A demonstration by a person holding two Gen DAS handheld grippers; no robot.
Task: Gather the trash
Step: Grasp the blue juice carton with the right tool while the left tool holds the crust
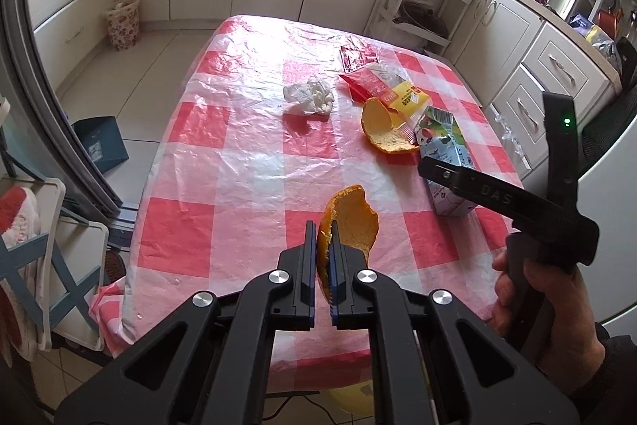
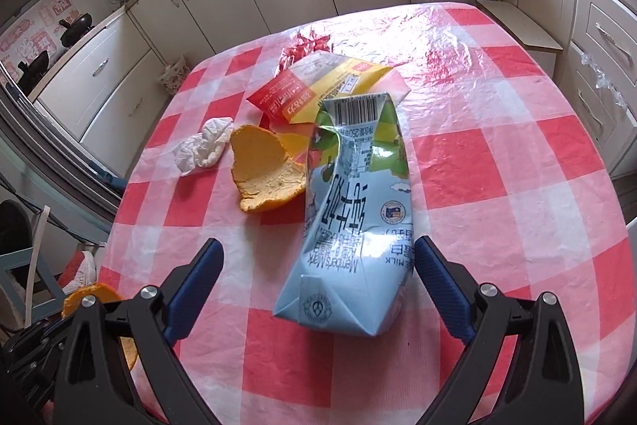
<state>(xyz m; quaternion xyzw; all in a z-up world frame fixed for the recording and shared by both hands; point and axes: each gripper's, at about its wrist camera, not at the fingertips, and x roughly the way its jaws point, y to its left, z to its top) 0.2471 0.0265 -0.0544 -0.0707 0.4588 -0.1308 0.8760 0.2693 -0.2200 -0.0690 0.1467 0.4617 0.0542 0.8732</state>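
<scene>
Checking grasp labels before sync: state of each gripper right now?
Left gripper: shut on a curved orange peel piece.
Right gripper: open, straddling the crumpled light-blue milk carton, pads not pressing it.

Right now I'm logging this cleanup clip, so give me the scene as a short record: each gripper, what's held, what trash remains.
left gripper: shut on orange peel piece, lifted above the table
right gripper: open, jaws either side of the milk carton, not pressing it
surface: checked tablecloth
trash on table: second orange peel, crumpled tissue, red-and-yellow wrapper, red foil packet
trash bin: not identifiable
</scene>
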